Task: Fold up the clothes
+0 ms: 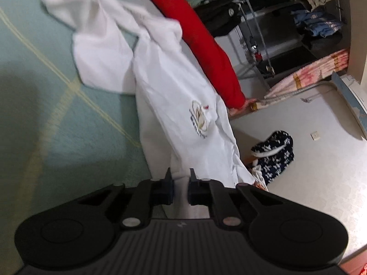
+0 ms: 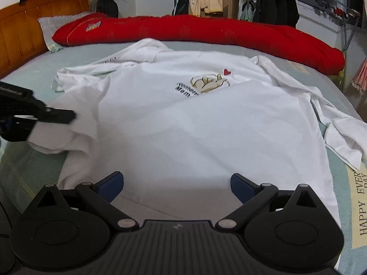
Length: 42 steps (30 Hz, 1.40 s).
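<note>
A white T-shirt (image 2: 195, 126) with a hand-and-heart print lies spread face up on the pale green bed sheet (image 2: 27, 167). At the left of the right wrist view, my left gripper (image 2: 66, 115) pinches the shirt's left sleeve edge. In the left wrist view that gripper (image 1: 181, 181) has its fingers nearly together, with white fabric of the T-shirt (image 1: 174, 105) between them. My right gripper (image 2: 176, 185) stands wide open just above the shirt's near hem. Nothing is between its blue pads.
A long red bolster (image 2: 206, 32) lies across the far side of the bed, beyond the shirt. A wooden headboard (image 2: 34, 23) is at far left. Past the bed edge are the floor, a navy patterned item (image 1: 273, 155), metal racks (image 1: 286, 23) with clothes and hanging jackets (image 2: 275, 4).
</note>
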Available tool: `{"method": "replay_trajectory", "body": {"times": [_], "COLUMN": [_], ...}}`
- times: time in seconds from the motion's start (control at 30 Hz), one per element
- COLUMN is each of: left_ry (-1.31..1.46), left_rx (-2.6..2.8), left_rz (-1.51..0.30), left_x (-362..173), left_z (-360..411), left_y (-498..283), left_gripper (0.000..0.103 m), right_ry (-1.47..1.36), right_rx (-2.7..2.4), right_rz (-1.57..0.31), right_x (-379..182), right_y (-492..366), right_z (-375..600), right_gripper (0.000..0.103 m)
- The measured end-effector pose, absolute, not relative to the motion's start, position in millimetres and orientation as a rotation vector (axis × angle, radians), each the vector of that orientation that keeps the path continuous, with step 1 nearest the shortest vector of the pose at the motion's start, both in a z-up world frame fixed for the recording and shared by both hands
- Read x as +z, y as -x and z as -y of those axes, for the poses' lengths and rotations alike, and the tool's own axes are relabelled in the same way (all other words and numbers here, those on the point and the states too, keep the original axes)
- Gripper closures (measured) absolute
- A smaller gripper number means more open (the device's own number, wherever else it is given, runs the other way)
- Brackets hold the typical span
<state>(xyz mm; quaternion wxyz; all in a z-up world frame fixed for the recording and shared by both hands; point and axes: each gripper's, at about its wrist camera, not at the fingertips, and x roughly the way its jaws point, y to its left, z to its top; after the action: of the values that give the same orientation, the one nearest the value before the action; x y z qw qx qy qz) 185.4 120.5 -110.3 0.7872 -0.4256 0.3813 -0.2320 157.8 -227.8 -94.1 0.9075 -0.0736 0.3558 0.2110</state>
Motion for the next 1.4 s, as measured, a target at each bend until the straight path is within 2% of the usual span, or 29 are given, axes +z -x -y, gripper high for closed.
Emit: {"method": "replay_trajectory", "body": {"times": [0.17,0.4,0.7,0.9,1.07,1.2,1.4], "left_ry": [0.893,0.874,0.856,0.837,0.82,0.817,0.827], "left_rx": [-0.376,-0.253,-0.276,-0.287,-0.286,-0.28,-0.281], "left_rz": [-0.818,-0.919,-0.932,-0.952,-0.97,-0.982,-1.005], "left_x": [-89.8,-115.9,-118.8,-119.2,-117.2,-117.4,-120.4], "left_z": [-152.8,-170.5,-168.6,-169.6,-168.1,-166.7,-165.5], "left_y": [-166.2,-156.0,-157.8,-155.7,-157.7,-159.4,-165.1], "left_gripper": [0.099,0.1,0.099,0.098,0.098,0.097,0.097], "right_ry": [0.152,0.133,0.07,-0.11,-0.418,-0.653,-0.811], "right_rx": [0.432,0.404,0.317,0.2,0.194,0.325,0.509], "right_rz": [-0.702,-0.694,-0.71,-0.724,-0.801,-0.854,-0.887], "right_x": [-84.0,-80.6,-78.1,-74.2,-97.3,-125.3,-136.1], "right_y": [-154.7,-154.4,-153.5,-147.4,-153.8,-168.3,-219.2], "right_z": [231.0,242.7,282.4,357.1,433.1,463.1,471.2], "right_gripper": [0.001,0.001,0.001,0.001,0.001,0.0,0.0]}}
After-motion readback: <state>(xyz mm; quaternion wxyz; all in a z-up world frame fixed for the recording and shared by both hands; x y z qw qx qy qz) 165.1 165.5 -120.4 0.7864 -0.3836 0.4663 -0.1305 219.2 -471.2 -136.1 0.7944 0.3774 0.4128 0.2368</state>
